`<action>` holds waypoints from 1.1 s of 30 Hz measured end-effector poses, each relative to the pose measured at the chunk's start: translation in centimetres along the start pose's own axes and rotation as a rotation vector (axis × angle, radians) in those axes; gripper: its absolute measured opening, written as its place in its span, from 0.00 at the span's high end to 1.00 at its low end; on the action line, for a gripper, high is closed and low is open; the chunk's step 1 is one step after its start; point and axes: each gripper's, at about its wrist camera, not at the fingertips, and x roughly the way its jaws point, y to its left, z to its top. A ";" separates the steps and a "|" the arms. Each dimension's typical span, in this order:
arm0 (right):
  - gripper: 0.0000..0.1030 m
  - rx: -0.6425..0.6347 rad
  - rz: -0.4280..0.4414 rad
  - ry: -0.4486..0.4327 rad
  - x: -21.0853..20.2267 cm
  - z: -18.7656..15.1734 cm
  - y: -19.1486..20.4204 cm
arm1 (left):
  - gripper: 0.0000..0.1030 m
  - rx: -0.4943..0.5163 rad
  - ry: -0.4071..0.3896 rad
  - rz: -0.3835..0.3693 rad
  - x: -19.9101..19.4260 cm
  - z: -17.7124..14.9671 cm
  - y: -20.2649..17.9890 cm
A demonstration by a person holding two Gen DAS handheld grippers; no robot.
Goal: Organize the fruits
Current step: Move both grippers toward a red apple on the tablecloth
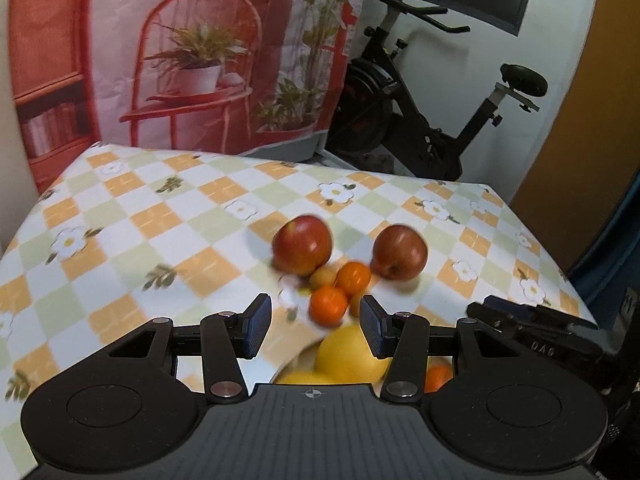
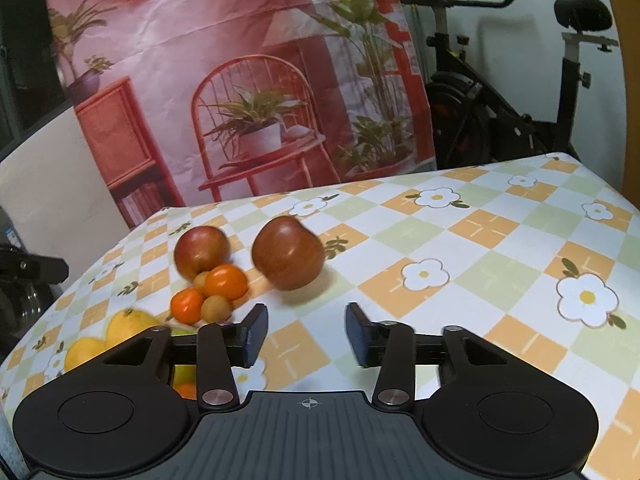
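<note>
While two apples [image 2: 202, 251] [image 2: 288, 253] sit loose on the tabletop [image 2: 480, 240], the sorting looks only partly done. Just in front of the left apple lies a tight cluster: two tangerines [image 2: 226, 281] [image 2: 187, 306] and two small tan fruits [image 2: 216, 309], touching one another. Nearer the camera and to the left, yellow citrus [image 2: 130, 326] lies grouped, and in the left wrist view it seems to rest in a pale dish [image 1: 288, 368] with another orange fruit at its edge; the dish is mostly hidden, so I cannot be sure of its shape.

My judgement: the yellow fruits are already gathered, while the apples, tangerines and small fruits are left to place. The right-hand apple stands apart from the rest and looks the likeliest next pick.

The right gripper [image 2: 306, 336] has its jaws part open with nothing between them; the apple lies beyond its tips, untouched. The left gripper [image 1: 316, 326] also shows jaws part open and empty, hovering above the yellow fruit with the tangerines just ahead.

The tabletop wears a checked cloth in orange, pale green and white with daisy prints. Behind it hangs a printed backdrop [image 2: 240, 100] of a red chair and potted plants, and an exercise bike [image 2: 520, 100] stands by a white wall to the right.
</note>
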 end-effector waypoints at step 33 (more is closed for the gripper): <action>0.37 0.066 0.118 0.135 9.3 4.1 -1.1 | 0.48 0.079 0.302 -0.095 18.5 9.0 -6.4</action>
